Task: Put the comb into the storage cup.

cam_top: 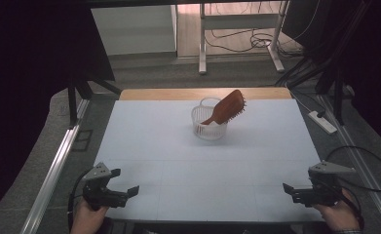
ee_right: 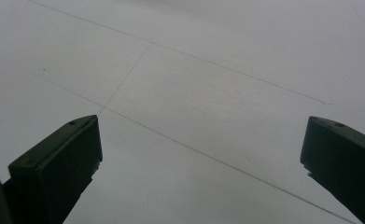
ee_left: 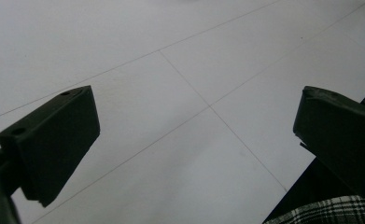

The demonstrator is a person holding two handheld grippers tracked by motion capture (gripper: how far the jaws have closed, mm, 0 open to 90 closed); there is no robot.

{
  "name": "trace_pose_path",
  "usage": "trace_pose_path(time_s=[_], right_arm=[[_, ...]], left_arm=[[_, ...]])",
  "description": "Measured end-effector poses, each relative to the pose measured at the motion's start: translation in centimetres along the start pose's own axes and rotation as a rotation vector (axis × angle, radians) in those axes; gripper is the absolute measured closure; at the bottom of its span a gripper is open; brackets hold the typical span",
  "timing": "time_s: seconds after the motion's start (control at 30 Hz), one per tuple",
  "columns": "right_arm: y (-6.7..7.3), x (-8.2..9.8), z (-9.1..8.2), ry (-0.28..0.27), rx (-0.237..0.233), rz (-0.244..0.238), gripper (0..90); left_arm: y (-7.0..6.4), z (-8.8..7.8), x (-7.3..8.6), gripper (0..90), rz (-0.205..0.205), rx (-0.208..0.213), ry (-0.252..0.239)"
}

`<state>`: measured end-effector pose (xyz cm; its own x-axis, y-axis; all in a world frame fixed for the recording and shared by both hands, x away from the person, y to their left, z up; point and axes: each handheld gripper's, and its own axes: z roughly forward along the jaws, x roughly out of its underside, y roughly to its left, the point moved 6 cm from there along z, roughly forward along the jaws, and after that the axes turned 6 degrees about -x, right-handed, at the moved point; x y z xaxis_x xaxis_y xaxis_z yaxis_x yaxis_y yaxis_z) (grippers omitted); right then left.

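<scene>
The brush [cam_top: 227, 109] stands tilted in the basket [cam_top: 209, 127], handle down inside the cup and bristled head leaning out over the far right rim. Judged from this layout, the placing of the brush is complete, or else its removal has not begun; the pictures do not settle which. Both tongs rest at the near edge of the tabletop [cam_top: 178, 161], well apart from the basket and from each other. The left tongs [cam_top: 122, 188] are spread wide and hold nothing; in the left gripper view the two black jaws stand far apart over bare surface. The right tongs [cam_top: 295, 191] appear equally wide and empty; the right gripper view shows its jaws far apart, with nothing between them. Materials: the brush is reddish-brown, wood-like, with an oval paddle head carrying short pins on one face and a tapered handle. The basket is a small round cup of white, slotted, plastic-like lattice with a raised loop at the back rim. The tabletop is a smooth, matt, pale sheet marked with thin straight grid lines; a wood-toned strip runs along its far edge. The jaws are blocky, matt black wedges.
</scene>
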<state>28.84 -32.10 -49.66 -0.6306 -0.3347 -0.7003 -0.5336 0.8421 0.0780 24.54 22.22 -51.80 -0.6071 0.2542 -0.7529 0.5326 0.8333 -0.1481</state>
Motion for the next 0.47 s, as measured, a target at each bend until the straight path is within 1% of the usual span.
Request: trace_pose_path(time_s=[0.2,0.23,0.3,0.47], right_arm=[[0.07,0.24,-0.07,0.028,0.018,-0.009,0.0],[0.1,0.38,-0.08,0.046,0.028,-0.013,0.0],[0.12,0.49,-0.09,0.058,0.037,-0.017,0.0],[0.05,0.53,-0.08,0.059,0.038,-0.013,0.0]], left_arm=[[0.0,-0.01,0.01,0.3,0.001,-0.001,0.002],[0.0,-0.02,0.02,0.3,0.0,-0.001,0.001],[0.0,-0.02,0.02,0.3,0.0,-0.001,0.001],[-0.01,0.02,-0.06,0.3,-0.003,0.0,-0.003]])
